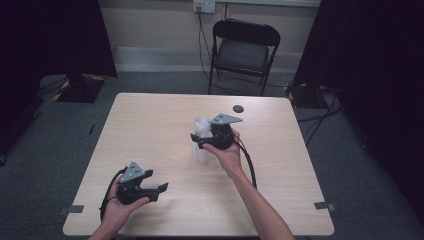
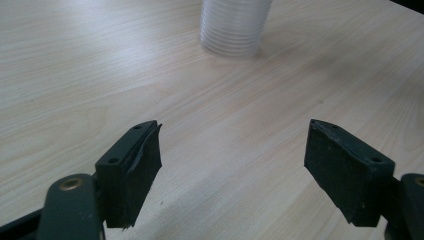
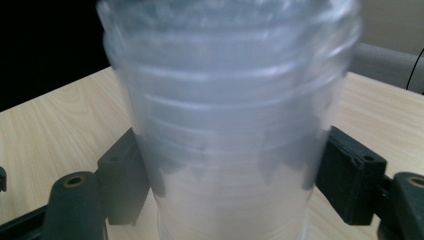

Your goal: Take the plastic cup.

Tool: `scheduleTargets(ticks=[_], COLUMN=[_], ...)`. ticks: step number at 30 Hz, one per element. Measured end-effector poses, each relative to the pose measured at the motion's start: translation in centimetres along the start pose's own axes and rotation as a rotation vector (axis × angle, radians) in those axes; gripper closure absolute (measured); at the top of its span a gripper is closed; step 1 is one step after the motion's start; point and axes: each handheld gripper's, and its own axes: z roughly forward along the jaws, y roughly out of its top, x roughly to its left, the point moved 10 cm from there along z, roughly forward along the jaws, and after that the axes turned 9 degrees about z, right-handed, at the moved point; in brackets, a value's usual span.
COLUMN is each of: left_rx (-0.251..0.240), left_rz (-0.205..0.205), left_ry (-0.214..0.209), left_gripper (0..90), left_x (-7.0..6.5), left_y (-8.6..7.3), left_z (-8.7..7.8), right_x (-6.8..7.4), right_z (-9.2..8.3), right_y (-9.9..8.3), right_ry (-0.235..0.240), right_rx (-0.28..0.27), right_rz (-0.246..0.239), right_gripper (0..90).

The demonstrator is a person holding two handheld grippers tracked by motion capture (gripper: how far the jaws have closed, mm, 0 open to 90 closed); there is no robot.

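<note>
Your left gripper (image 1: 159, 190) has bare bench (image 1: 150, 130) ahead, stack of clear cups (image 1: 202, 140) mid-bench blocks further on, small dark disc (image 1: 238, 108) near far edge.

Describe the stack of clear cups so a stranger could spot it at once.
Start at the light wooden table in front of the black folding chair. Near the table's middle, slightly toward the chair, the stack of clear plastic cups stands upright between the jaws of the right gripper. It is the only see-through, ribbed thing there; the small dark disc behind it is flat and opaque.
</note>
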Motion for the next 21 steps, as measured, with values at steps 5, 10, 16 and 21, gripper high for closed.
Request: scheduleTargets(ticks=[5,10,16,21], left_rx=[-0.002,0.001,0.0,0.0], left_rz=[-0.007,-0.002,-0.004,-0.004], left_ry=[-0.001,-0.001,-0.001,-0.003], left_gripper=[22.4,22.4,22.4,22.4], left_x=[0.01,0.06,-0.02,0.0], left_y=[0.0,-0.04,-0.02,-0.03], left_z=[-0.03,-0.03,0.01,0.03], right_x=[0.19,0.11,0.09,0.21], right_z=[0.67,0.88,0.75,0.65], right_y=[-0.5,-0.63,-0.45,-0.06], right_ry=[0.005,-0.005,-0.003,0.001], right_rx=[0.004,0.008,0.003,-0.008], right_rz=[0.004,-0.008,-0.001,-0.003], right_gripper=[23.3,28.9,29.3,29.1])
